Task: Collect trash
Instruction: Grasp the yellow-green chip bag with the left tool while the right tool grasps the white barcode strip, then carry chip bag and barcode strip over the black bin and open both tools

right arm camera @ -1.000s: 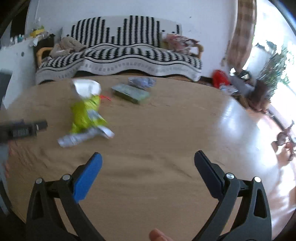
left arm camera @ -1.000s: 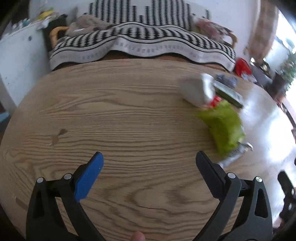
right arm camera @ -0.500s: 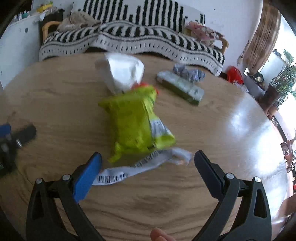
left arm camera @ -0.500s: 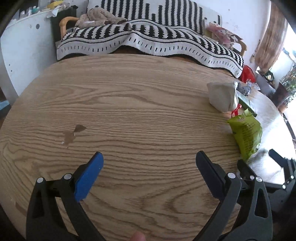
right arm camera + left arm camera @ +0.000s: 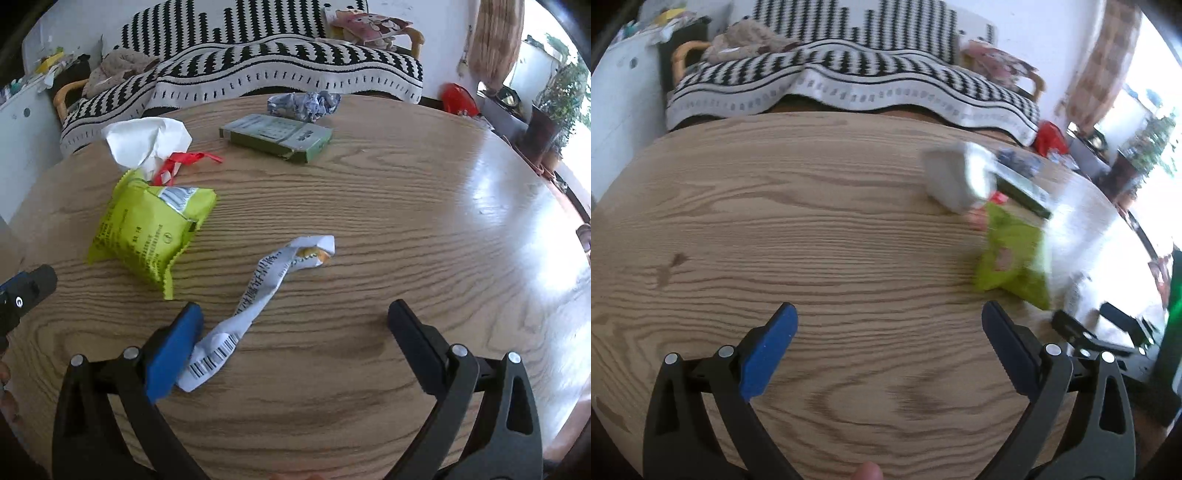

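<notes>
Crinkled white wrapper [image 5: 258, 306] lies twisted on grained wooden table [image 5: 369, 229].

Both grippers spread wide, held low and level.

The left gripper [image 5: 888, 334] has its jaws far apart, the blue pad [image 5: 768, 350] on one side and the dark finger opposite, nothing between them. The right gripper [image 5: 293, 332] is equally agape. A fingertip [image 5: 868, 472], probably the holder's, peeks in at the bottom edge of the left view.

round wooden table [image 5: 424, 206], black-and-white striped sofa [image 5: 280, 59] behind it, white wall [image 5: 96, 14], bright window [image 5: 576, 122] at right
</notes>
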Demonstrator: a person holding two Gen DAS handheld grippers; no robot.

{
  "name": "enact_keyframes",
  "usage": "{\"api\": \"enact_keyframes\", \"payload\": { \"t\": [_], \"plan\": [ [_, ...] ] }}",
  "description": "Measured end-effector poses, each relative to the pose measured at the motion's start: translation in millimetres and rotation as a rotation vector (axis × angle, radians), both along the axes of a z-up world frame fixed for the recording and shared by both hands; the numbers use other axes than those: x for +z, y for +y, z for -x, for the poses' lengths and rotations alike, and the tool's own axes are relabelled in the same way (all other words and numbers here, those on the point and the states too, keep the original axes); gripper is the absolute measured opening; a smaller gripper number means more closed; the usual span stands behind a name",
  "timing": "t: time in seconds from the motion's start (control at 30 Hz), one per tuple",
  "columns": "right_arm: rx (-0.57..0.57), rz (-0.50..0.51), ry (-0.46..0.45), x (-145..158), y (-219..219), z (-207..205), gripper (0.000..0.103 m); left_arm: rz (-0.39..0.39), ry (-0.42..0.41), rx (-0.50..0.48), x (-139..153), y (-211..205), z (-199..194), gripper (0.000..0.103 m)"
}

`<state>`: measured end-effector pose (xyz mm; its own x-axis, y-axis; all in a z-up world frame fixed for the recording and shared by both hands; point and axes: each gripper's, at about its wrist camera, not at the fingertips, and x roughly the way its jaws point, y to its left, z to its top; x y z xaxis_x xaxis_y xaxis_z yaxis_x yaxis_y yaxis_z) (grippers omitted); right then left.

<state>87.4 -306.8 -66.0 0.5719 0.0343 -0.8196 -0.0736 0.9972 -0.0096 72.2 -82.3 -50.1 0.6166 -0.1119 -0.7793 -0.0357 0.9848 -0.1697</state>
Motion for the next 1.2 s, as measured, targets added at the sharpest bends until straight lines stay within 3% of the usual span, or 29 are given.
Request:
{"api": "enact_keyframes", "payload": {
  "t": [0.23,0.43,0.53,0.63,0.7,0.73,0.77,0.8,0.83,0.87,0.93,1.0,1.1,1.2],
  "plan": [
    [-0.061,-0.004,0.000,1,-31,-4,0.097,0.027,0.009,-0.065,-2,-38,-20,0.097],
    [-0.015,-0.003,0.001,1,-30,-11,0.097,0.003,-0.001,-0.122,-1,-69,-43,0.097],
    [0.002,-0.004,0.004,1,-29,-18,0.098,-0.064,0.005,-0.131,-6,-76,-58,0.097],
    [0.020,-0.002,0.005,1,-27,-23,0.098,-0.029,0.054,-0.140,-14,-71,-71,0.097],
    [0.025,-0.002,0.004,2,-25,-23,0.097,-0.024,0.042,-0.178,-13,-72,-71,0.096],
    [0.030,-0.003,0.004,1,-24,-23,0.095,-0.013,0.031,-0.189,-12,-72,-70,0.087],
    [0.056,-0.006,-0.002,2,-21,-21,0.081,0.006,0.018,-0.199,-11,-72,-69,0.053],
    [0.082,-0.011,-0.017,5,-18,-18,0.069,0.019,0.023,-0.195,-9,-70,-70,0.051],
    [0.108,-0.013,-0.039,8,-14,-14,0.027,0.036,0.035,-0.195,-9,-68,-69,0.050],
    [0.113,-0.010,-0.047,9,-12,-12,0.014,0.038,0.038,-0.214,-8,-69,-68,0.050],
    [0.108,-0.021,-0.048,9,-10,-8,0.013,0.049,0.034,-0.248,-6,-69,-66,0.049],
    [0.108,-0.096,-0.058,11,-11,0,0.013,0.032,0.000,-0.263,2,-71,-60,0.049],
    [0.094,-0.067,-0.129,23,-7,7,0.013,0.041,-0.015,-0.264,9,-69,-55,0.049],
    [0.065,-0.108,-0.129,23,-13,5,0.013,0.048,-0.004,-0.262,8,-66,-54,0.049]
  ]
}}
